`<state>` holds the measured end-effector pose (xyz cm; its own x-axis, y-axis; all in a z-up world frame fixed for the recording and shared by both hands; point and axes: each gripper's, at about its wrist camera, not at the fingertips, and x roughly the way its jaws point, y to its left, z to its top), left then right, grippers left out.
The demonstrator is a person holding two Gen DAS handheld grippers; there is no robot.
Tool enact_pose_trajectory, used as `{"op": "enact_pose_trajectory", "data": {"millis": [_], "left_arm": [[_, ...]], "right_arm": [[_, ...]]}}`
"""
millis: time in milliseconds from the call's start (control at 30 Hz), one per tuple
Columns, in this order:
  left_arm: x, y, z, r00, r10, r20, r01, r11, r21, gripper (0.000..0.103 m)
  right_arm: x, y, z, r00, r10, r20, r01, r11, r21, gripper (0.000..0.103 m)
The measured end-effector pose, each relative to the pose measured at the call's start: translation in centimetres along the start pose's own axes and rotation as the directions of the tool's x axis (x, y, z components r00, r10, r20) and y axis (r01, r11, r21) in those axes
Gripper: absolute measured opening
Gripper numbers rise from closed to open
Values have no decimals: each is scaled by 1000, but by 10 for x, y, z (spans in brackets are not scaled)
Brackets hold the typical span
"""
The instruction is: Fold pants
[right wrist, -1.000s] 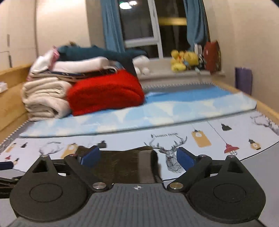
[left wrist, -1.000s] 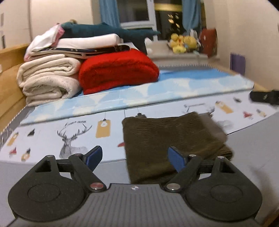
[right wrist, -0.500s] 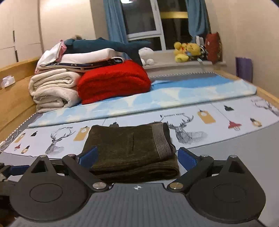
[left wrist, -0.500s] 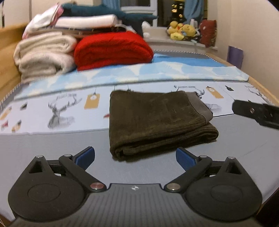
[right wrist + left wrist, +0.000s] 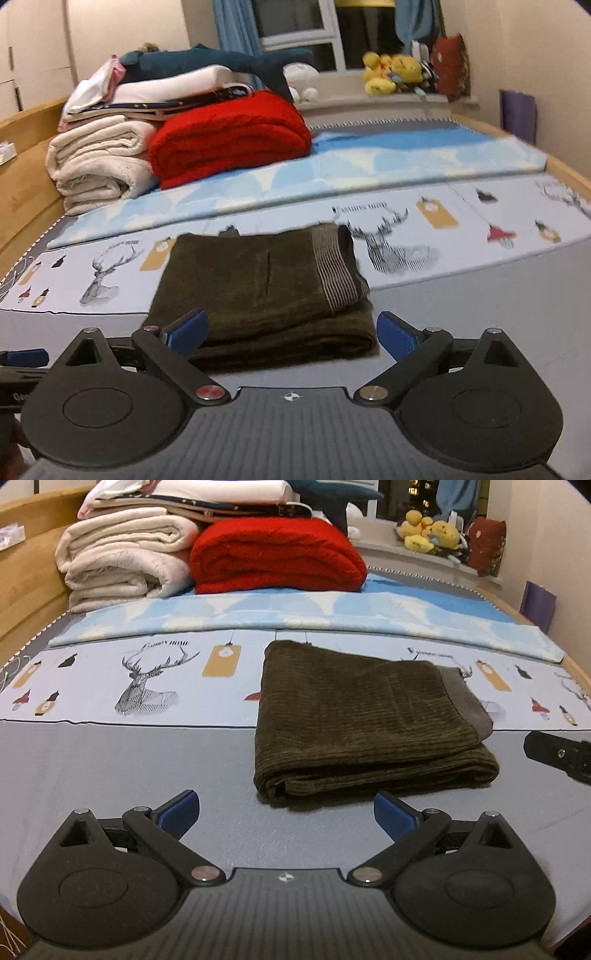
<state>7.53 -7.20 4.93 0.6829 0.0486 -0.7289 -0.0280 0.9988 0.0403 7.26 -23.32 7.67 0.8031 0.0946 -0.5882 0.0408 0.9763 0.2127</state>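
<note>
The dark olive corduroy pants [image 5: 365, 720] lie folded into a compact rectangle on the bed, with the ribbed grey waistband on the right side. They also show in the right wrist view [image 5: 266, 288]. My left gripper [image 5: 286, 814] is open and empty, just short of the pants' near edge. My right gripper [image 5: 291, 332] is open and empty, with its fingers on either side of the pants' near edge. The right gripper's tip [image 5: 557, 755] shows at the right edge of the left wrist view.
A red folded blanket [image 5: 277, 557] and a stack of cream blankets and linens [image 5: 122, 561] stand at the far left of the bed. A blue cloud-print sheet [image 5: 303, 620] lies behind the pants. Plush toys [image 5: 391, 72] sit on the windowsill. Wooden bed rails run along both sides.
Both grippers have pulled back and up from the pants, open and empty. The folded pants stay in place and show more fully in both views.
</note>
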Motion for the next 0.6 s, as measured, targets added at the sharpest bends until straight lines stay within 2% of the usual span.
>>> {"op": "enact_pose_trajectory", "data": {"millis": [167, 433, 600], "left_arm": [[1, -2, 0, 1000, 6, 4, -6, 1000, -1, 101], [6, -6, -1, 1000, 2, -28, -2, 1000, 1, 102], [5, -5, -1, 999, 5, -33, -5, 1000, -15, 102]], "right_arm": [[4, -1, 0, 1000, 9, -3, -9, 1000, 5, 98], [2, 16, -4, 1000, 29, 3, -28, 994, -103, 98], [1, 20, -5, 1000, 26, 6, -25, 992, -120, 98]]}}
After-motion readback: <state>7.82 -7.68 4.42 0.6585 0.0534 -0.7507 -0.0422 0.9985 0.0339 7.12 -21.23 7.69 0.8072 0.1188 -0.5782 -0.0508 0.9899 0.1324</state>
